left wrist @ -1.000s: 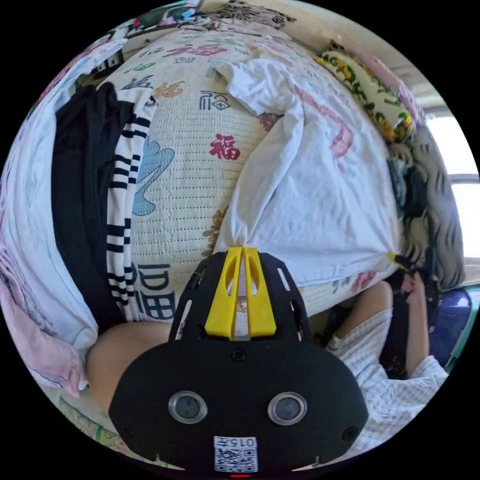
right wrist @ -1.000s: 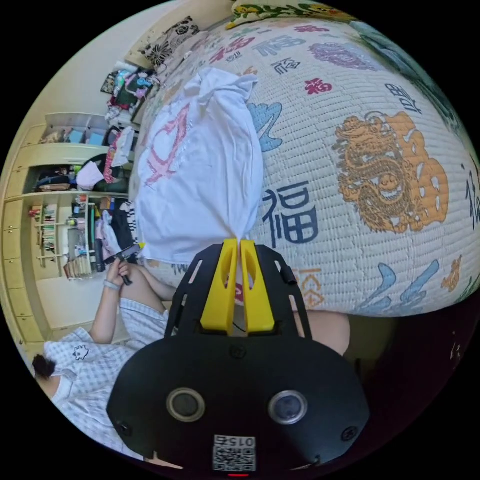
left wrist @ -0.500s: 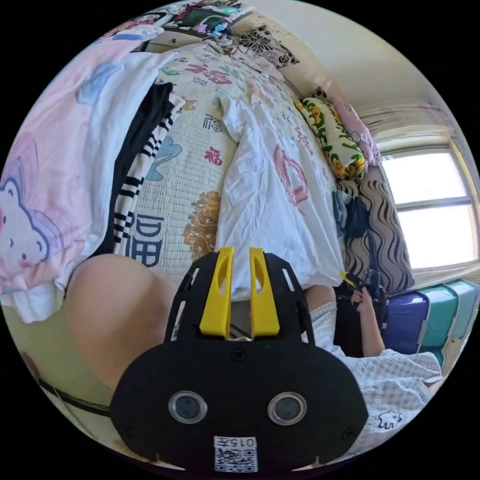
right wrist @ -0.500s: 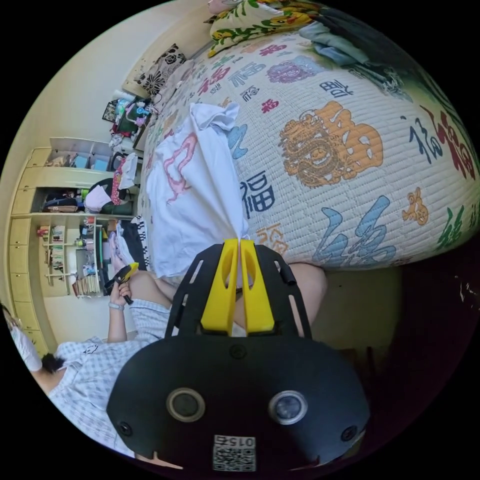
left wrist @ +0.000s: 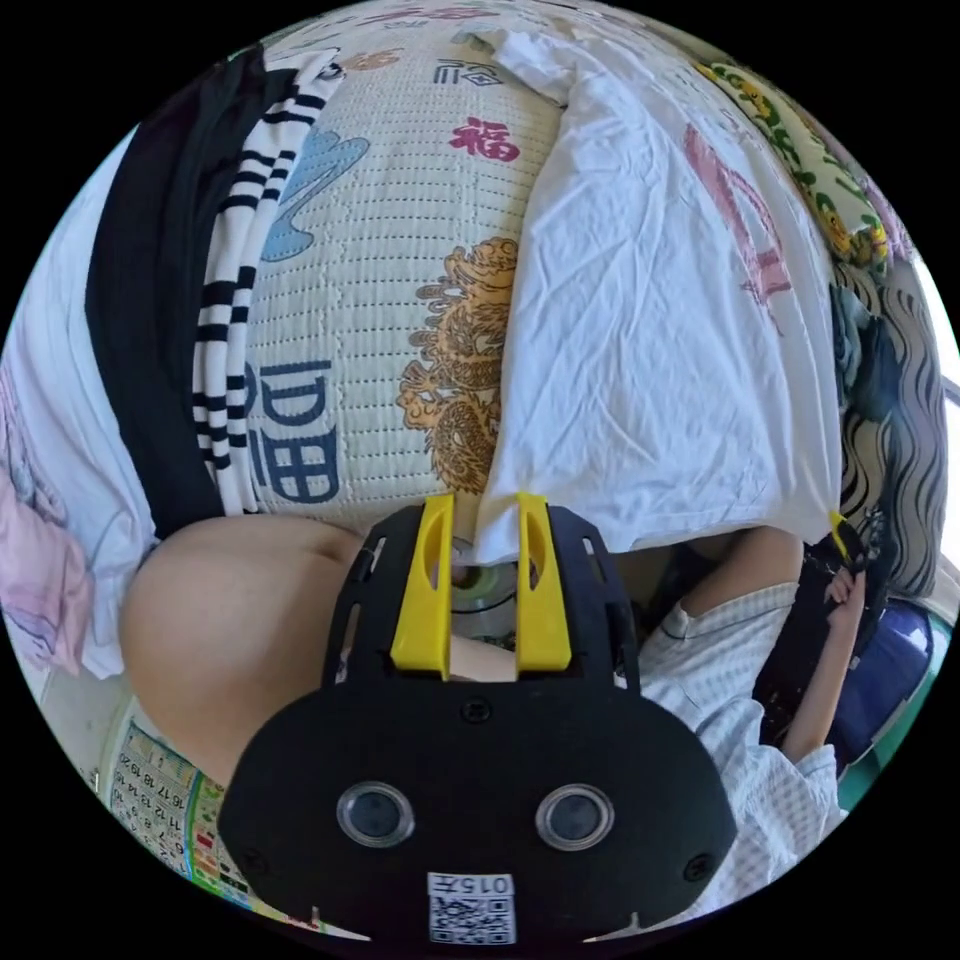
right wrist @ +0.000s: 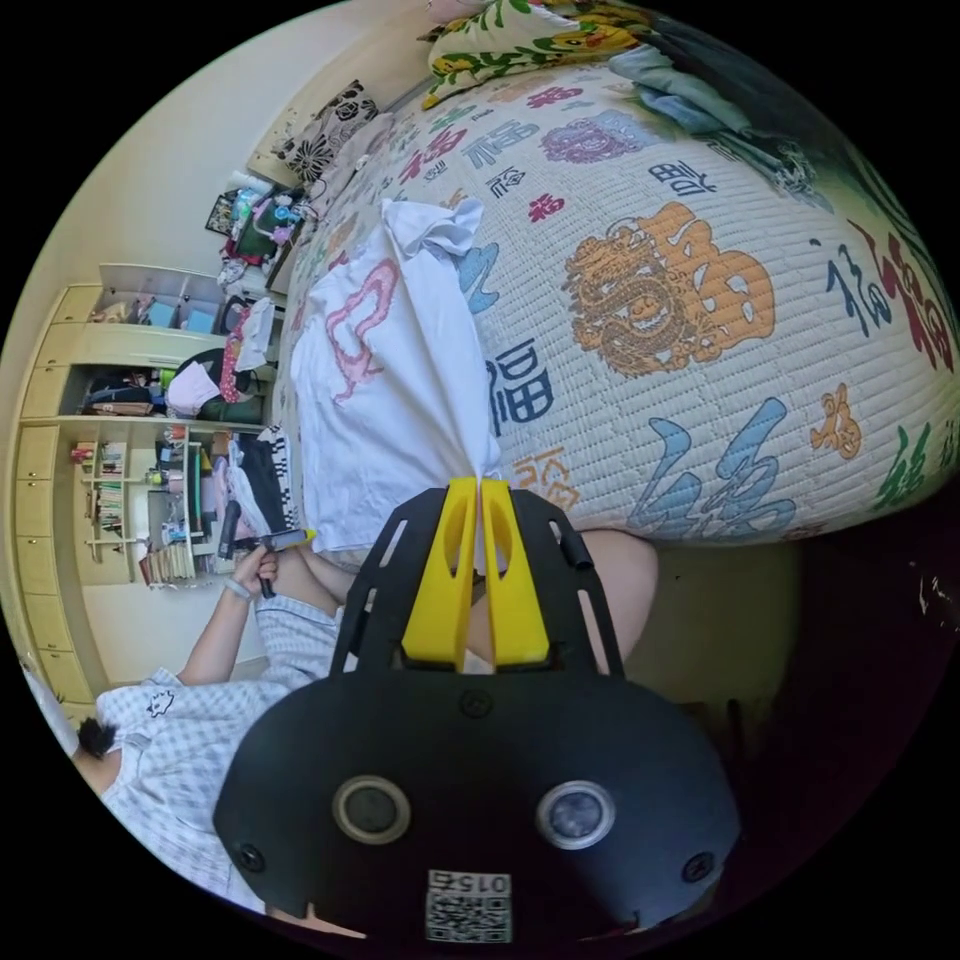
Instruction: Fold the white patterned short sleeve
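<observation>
White cotton with a pink print, the short sleeve shirt lies spread on the quilted mat of the bed, its hem running along the near edge of the mattress and one sleeve crumpled at the far end. The left gripper stands with its yellow jaws parted at the hem's corner, the cloth lying loose just past the tips and nothing pinched between them. The right gripper has its jaws pressed together on the other hem corner, the fabric drawn up into a tight peak there. To the shirt's one side the mat is bare out to a heap of folded clothes, a black garment and a striped one; to the other side bare mat runs wide toward a floral pillow. The person's knee sits against the mattress edge just beside the left jaws. Half a second ago the left jaws stood narrower, with the hem between them; now they are wider and the corner has dropped flat, while the right hold is unchanged
</observation>
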